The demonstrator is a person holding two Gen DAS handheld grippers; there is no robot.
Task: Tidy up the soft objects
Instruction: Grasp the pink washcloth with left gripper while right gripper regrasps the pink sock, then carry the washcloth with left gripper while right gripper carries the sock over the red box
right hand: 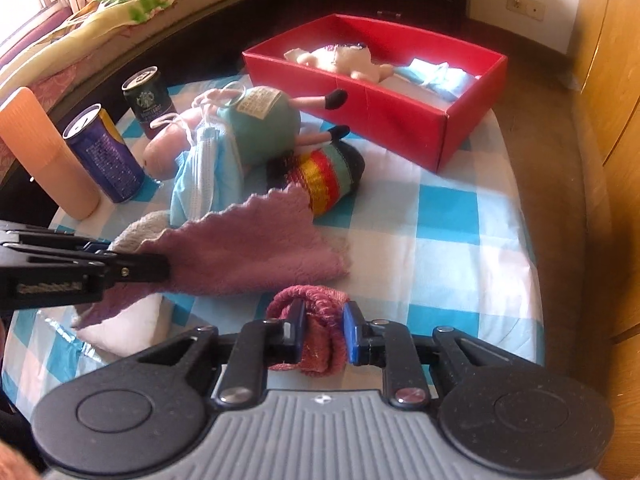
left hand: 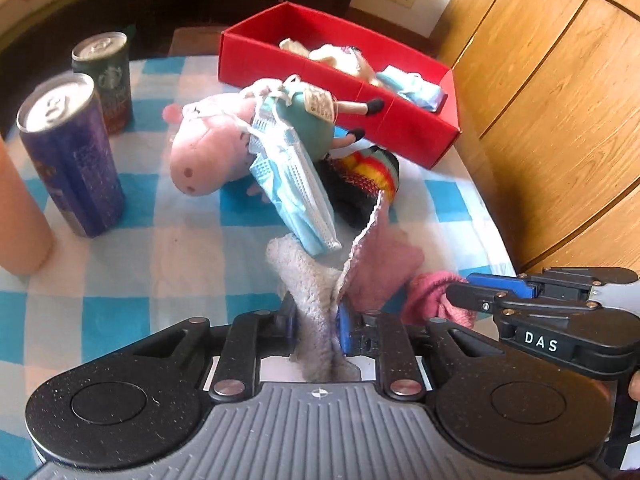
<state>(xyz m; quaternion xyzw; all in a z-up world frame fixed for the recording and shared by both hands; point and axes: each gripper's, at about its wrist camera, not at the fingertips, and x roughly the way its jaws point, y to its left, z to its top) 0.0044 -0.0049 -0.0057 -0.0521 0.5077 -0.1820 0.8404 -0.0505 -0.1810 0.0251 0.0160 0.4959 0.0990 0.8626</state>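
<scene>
Towels fill both my grippers, the left gripper (left hand: 316, 320) pinching a pink-and-grey towel (left hand: 320, 292) while the right gripper (right hand: 324, 330) clamps a bunched red cloth (right hand: 320, 320), gathered, I judge, for the red box (right hand: 400, 120) far ahead of my fingers.

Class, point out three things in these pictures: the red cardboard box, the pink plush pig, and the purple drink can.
Red cardboard box (right hand: 400, 120), right wrist view, on its near outer wall.
Pink plush pig (left hand: 200, 160), left wrist view, on its snout.
Purple drink can (left hand: 76, 160), left wrist view, on its side.
</scene>
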